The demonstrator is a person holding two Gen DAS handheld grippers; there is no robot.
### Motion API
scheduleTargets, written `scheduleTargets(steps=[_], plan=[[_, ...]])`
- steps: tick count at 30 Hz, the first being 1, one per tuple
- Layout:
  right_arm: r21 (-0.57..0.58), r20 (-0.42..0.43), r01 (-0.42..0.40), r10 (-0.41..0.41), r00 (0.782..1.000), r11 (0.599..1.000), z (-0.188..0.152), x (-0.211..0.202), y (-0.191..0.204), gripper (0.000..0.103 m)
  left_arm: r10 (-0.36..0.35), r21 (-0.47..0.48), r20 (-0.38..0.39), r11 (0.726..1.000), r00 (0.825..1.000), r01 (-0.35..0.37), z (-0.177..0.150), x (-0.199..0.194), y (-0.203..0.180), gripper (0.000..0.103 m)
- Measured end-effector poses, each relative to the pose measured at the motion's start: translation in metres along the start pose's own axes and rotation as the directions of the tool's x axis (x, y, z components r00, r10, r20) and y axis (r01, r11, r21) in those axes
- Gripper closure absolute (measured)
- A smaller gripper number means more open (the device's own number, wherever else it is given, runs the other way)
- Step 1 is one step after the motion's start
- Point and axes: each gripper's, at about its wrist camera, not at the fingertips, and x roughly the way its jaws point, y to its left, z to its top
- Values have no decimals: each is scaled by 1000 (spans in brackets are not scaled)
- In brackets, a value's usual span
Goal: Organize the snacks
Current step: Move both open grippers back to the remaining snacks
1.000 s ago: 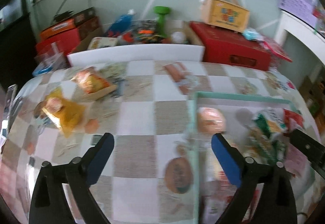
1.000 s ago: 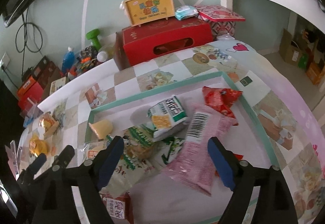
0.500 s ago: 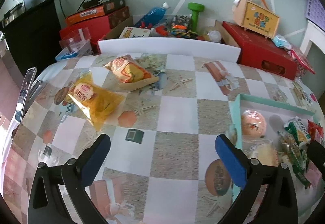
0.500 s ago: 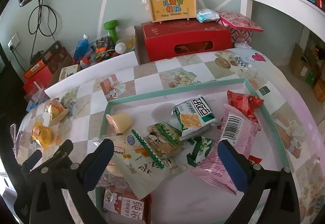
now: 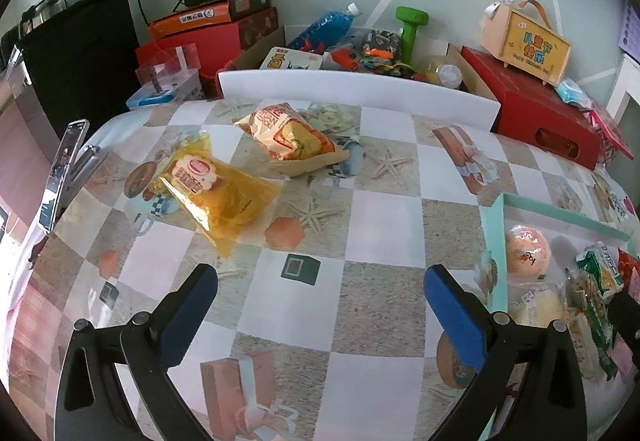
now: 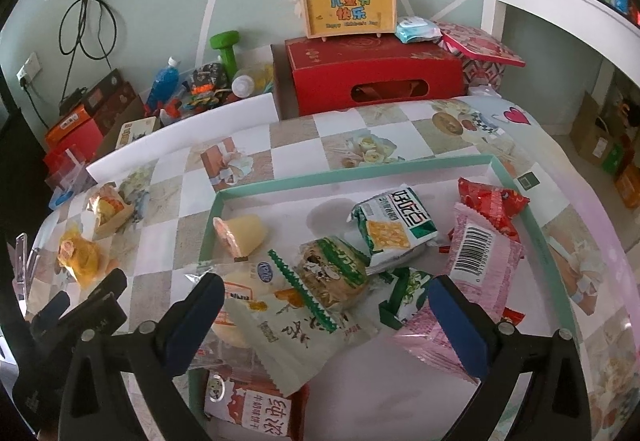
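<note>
Overhead, both tools point down at a checkered tabletop (image 5: 384, 233). Left tool (image 5: 320, 297): blue pads spread wide, nothing between them, only bare cloth beneath. Beyond it, well apart from the pads, two loose snacks: a yellow snack bag (image 5: 216, 189) lying flat, and just past it an orange-and-white snack pack (image 5: 288, 135) resting on a tan wrapper edge; the two nearly touch at the corners. At the right edge of that view, a teal-rimmed tray (image 5: 494, 241) with a round peach-coloured jelly cup (image 5: 528, 249) inside its near corner. Right tool (image 6: 324, 305): pads also spread wide, hovering over the tray (image 6: 340, 177), gripping nothing. Between and below its pads lies a heap of packets: a clear-wrapped cake (image 6: 240, 293), a cream sachet with green zigzag edge (image 6: 288, 325), a green-topped biscuit pack (image 6: 332, 273), a small dark-green packet (image 6: 404, 297). Farther in the tray: a white-and-green cracker bag (image 6: 394, 225), a pink pack with barcode (image 6: 476, 273) overlapping a red packet (image 6: 490, 201), the jelly cup (image 6: 240, 233) on its side near the left wall, a red-and-white carton (image 6: 256, 409) at the near edge. Left tool shows at the lower left of the right view (image 6: 80, 305). Behind the tabletop: a white board (image 5: 360, 89), a red box (image 6: 372, 73) with a yellow handled case (image 6: 348, 11) on top, a green dumbbell (image 6: 226, 45)
</note>
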Motion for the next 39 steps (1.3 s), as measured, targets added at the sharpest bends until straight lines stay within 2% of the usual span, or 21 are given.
scheduleTargets(steps=[6, 19, 31, 39], plan=[[-39, 17, -16, 17, 1000, 999, 0, -2, 16, 0, 6, -22, 34, 1000, 999, -5, 8, -6, 12, 0], [-104, 98, -77, 88, 991, 992, 13, -14, 63, 0, 94, -119, 97, 990, 991, -82, 35, -7, 71, 0], [-179, 122, -103, 126, 985, 978, 14, -8, 102, 0, 114, -152, 135, 984, 984, -93, 50, -2, 104, 0], [-192, 142, -105, 134, 981, 976, 16, -2, 119, 0, 121, -157, 126, 982, 985, -101, 64, 12, 124, 0]])
